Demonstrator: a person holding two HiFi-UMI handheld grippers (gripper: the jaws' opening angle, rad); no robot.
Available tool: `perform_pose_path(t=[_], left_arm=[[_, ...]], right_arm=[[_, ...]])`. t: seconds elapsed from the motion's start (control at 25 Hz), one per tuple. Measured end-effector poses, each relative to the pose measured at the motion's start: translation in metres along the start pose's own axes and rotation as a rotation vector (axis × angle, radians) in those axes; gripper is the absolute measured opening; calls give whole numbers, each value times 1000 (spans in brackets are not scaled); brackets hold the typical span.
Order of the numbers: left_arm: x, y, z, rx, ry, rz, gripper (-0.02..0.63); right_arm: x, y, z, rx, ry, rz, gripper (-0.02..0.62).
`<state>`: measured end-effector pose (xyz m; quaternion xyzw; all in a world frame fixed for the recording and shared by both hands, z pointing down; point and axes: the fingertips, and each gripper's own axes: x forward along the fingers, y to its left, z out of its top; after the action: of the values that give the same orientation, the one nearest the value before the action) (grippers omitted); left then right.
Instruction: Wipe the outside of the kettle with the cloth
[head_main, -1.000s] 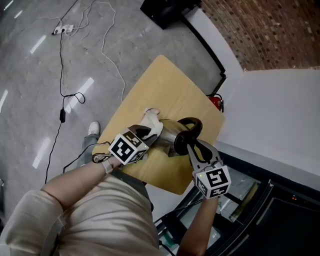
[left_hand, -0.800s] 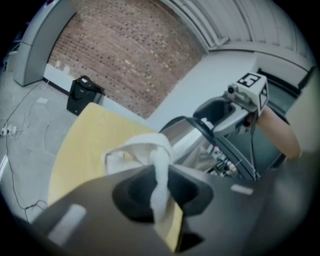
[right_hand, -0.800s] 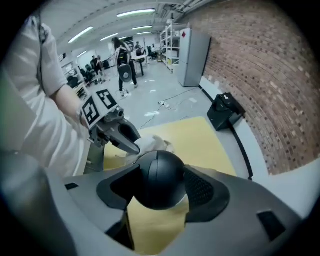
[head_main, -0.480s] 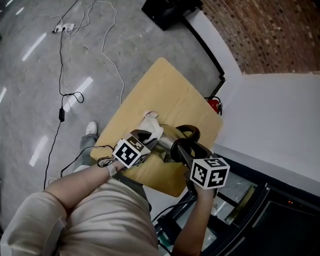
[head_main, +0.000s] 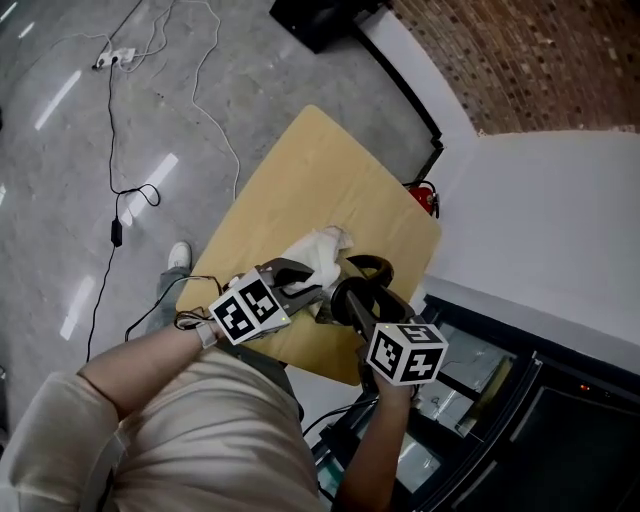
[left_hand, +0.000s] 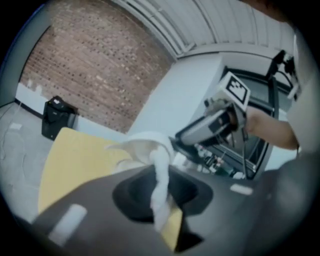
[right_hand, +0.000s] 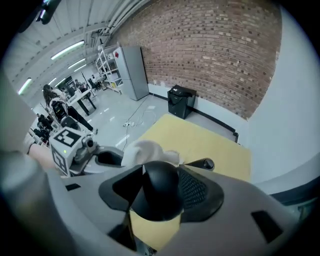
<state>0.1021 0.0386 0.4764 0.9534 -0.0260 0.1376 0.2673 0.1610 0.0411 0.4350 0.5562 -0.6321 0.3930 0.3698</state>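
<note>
Kettle handle (right_hand: 158, 197) lies inside right gripper (right_hand: 165, 175), jaws just opened; left gripper (left_hand: 161, 196) pinches cloth (left_hand: 145, 147) alongside

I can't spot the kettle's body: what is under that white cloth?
Only the kettle's black handle shows beside the cloth, which the left claw pinches above the wooden table. The kettle's body is mostly covered and cannot be made out.
</note>
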Motion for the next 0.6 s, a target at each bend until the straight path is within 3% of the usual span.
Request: perform_pose_path(t=[0.12, 0.2, 0.28, 0.4, 0.48, 0.6], left_arm=[[6, 27, -86, -79, 203, 109, 61], [12, 24, -125, -113, 327, 97, 61], [9, -7, -117, -55, 317, 20, 61], [6, -67, -87, 9, 228, -131, 61], [14, -97, -84, 55, 226, -209, 61], [35, -111, -88, 108, 245, -257, 62]], right_arm=[[-2, -1, 1, -1, -26, -2, 233], [-2, 0, 1, 0, -37, -4, 233], [-2, -1, 1, 11, -58, -1, 233], [-4, -3, 3, 68, -79, 23, 232], [-4, -6, 4, 120, -58, 52, 207], [-4, -8, 5, 138, -16, 83, 198]])
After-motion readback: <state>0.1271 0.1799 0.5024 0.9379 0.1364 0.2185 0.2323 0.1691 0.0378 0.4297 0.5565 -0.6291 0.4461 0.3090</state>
